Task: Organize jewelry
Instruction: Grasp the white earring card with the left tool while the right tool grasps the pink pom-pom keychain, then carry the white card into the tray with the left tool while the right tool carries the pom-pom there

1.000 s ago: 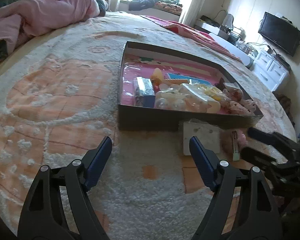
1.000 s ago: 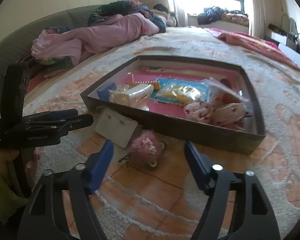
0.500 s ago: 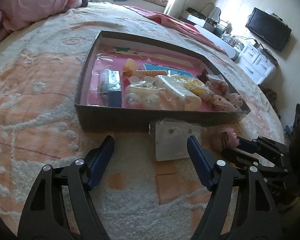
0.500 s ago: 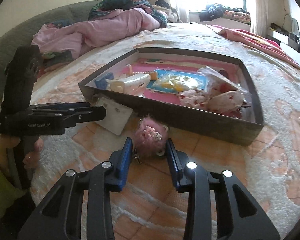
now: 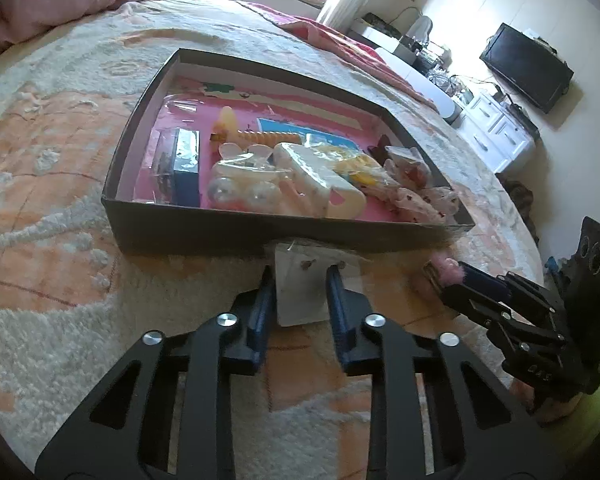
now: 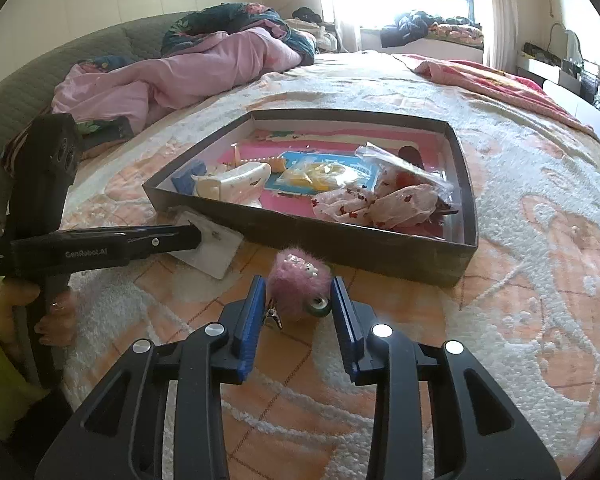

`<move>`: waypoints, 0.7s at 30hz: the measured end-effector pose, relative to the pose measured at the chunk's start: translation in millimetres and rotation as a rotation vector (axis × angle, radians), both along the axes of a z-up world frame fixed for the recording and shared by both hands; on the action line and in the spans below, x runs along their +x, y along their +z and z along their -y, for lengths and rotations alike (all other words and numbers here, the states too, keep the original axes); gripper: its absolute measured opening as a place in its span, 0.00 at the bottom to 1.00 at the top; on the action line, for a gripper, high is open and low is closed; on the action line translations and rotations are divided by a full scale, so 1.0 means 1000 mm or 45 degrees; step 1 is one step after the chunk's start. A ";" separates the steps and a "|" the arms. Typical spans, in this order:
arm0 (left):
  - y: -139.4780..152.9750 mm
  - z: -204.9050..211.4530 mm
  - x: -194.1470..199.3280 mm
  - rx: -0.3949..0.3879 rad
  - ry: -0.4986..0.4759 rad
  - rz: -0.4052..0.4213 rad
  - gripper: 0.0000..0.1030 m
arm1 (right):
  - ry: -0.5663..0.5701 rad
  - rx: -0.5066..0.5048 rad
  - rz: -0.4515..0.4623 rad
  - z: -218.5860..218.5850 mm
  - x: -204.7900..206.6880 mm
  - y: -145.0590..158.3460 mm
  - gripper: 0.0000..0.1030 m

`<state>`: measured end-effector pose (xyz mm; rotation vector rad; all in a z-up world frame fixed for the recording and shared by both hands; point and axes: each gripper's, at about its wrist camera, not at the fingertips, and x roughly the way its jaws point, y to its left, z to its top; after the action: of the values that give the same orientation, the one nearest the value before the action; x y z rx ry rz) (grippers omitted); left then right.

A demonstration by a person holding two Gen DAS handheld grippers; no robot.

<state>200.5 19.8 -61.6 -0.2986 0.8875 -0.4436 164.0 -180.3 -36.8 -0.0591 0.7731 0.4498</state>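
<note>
A: The left tongs (image 5: 300, 278) look like matt black plastic, with ribbed blue pads (image 5: 262, 312) and shiny metal screw heads. The white earring card (image 5: 302, 292) between them is flat paper under a glossy clear sleeve.

B: The right tongs (image 6: 298, 294) have the same finish. The pompom hair clip (image 6: 298, 284) at their 12 o'clock is fuzzy pink fur with a small bright metal clasp.

A: The box (image 5: 204, 232) has dull dark cardboard walls and a smooth pink paper lining. Crinkly clear plastic bags (image 6: 408, 168) catch the light inside it.

B: The bedspread (image 6: 540, 240) is rough, tufted cloth, nubbly cream and orange. At 10 o'clock, the pink quilt (image 6: 172, 76) looks soft and smooth.
</note>
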 end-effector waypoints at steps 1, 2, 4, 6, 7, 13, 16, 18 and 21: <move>0.000 0.001 -0.001 0.001 -0.001 -0.005 0.15 | -0.001 -0.001 0.002 0.000 -0.001 0.001 0.31; 0.001 0.002 -0.002 0.007 -0.001 -0.009 0.14 | -0.002 0.001 0.004 0.001 -0.001 0.002 0.30; 0.003 0.003 -0.004 0.009 0.003 -0.013 0.13 | 0.000 0.004 0.007 0.002 -0.003 0.003 0.20; 0.006 0.005 -0.008 0.010 0.006 -0.005 0.11 | -0.001 0.002 0.009 0.003 -0.004 0.005 0.21; 0.008 0.005 -0.010 0.013 0.006 0.000 0.10 | -0.001 0.003 0.009 0.004 -0.005 0.006 0.21; 0.023 0.017 -0.025 0.039 -0.021 0.067 0.06 | -0.006 0.000 0.028 0.008 -0.009 0.010 0.20; 0.033 0.024 -0.030 0.041 -0.035 0.101 0.06 | -0.008 0.004 0.054 0.012 -0.011 0.016 0.12; 0.041 0.027 -0.032 0.045 -0.043 0.127 0.06 | -0.012 0.009 0.068 0.015 -0.012 0.021 0.12; 0.055 0.034 -0.035 0.057 -0.047 0.177 0.06 | -0.024 0.007 0.093 0.020 -0.013 0.025 0.11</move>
<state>165.1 -14.4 -6.6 -0.2082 0.7666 -0.4723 151.4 -200.2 -11.5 -0.0627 0.7004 0.4295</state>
